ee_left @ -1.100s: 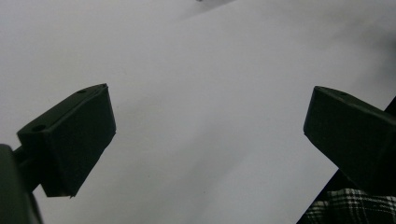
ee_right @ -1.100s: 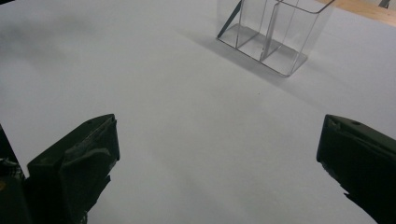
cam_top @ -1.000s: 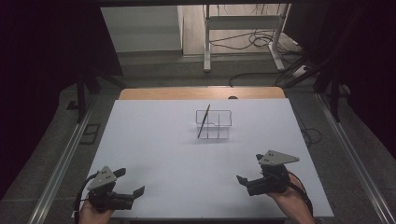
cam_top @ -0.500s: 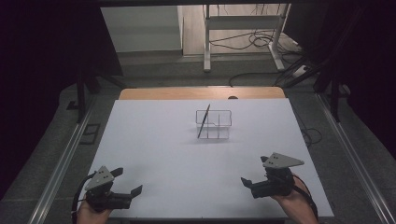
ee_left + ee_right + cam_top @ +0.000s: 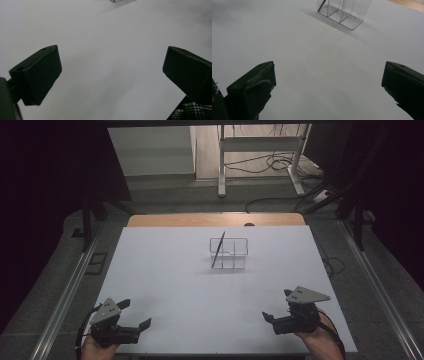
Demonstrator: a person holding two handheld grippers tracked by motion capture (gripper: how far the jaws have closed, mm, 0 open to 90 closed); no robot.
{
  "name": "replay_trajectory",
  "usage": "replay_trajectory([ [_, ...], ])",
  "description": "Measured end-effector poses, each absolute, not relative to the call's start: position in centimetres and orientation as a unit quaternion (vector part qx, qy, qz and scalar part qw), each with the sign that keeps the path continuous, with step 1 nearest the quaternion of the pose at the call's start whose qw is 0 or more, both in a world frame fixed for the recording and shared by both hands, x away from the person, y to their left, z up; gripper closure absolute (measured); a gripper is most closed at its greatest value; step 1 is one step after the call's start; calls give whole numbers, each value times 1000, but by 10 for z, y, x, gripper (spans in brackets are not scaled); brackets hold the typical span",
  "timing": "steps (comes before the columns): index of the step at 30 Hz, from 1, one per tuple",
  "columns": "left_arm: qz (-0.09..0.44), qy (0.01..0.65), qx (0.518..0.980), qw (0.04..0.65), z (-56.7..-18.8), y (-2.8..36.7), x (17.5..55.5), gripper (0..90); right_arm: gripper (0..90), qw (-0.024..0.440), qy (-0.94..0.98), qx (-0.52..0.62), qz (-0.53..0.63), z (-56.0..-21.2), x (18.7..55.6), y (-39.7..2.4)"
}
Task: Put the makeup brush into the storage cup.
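The white worktop (image 5: 165, 270) carries one clear divided organizer (image 5: 231, 253), set toward its far edge, with a dark pen (image 5: 218, 250) leaning in one compartment. Left gripper (image 5: 134, 316) and right gripper (image 5: 272, 312) rest at the near corners, jaws spread and empty. Judgement: the pen appears placed; nothing further is in hand.

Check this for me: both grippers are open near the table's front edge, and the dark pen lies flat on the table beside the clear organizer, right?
Not quite. The dark pen stands tilted inside the clear organizer, as the high view shows. The rest holds: the left gripper and right gripper are open near the table's front edge.
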State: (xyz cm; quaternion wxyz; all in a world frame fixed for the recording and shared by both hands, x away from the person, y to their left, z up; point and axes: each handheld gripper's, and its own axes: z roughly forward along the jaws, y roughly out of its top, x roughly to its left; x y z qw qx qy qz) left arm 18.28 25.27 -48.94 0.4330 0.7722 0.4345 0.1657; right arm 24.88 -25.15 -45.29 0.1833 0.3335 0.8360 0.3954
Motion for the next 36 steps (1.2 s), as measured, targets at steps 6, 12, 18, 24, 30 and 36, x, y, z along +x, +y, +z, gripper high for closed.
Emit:
replay_trajectory([
  [6,166,435,772,433,-490,254,183,26,0,189,834,338,392,-453,247,-256],
  [12,166,435,772,433,-490,254,182,26,0,193,833,342,390,-454,244,-262],
  [18,166,435,772,434,-490,254,182,26,0,201,830,347,387,-454,243,-268],
  [24,166,434,772,434,-490,254,183,26,0,206,827,353,385,-455,241,-276],
  [30,165,433,773,434,-490,253,183,25,0,212,823,360,384,-456,238,-283],
  [36,164,433,773,433,-490,253,183,25,0,214,820,368,382,-458,236,-290],
])
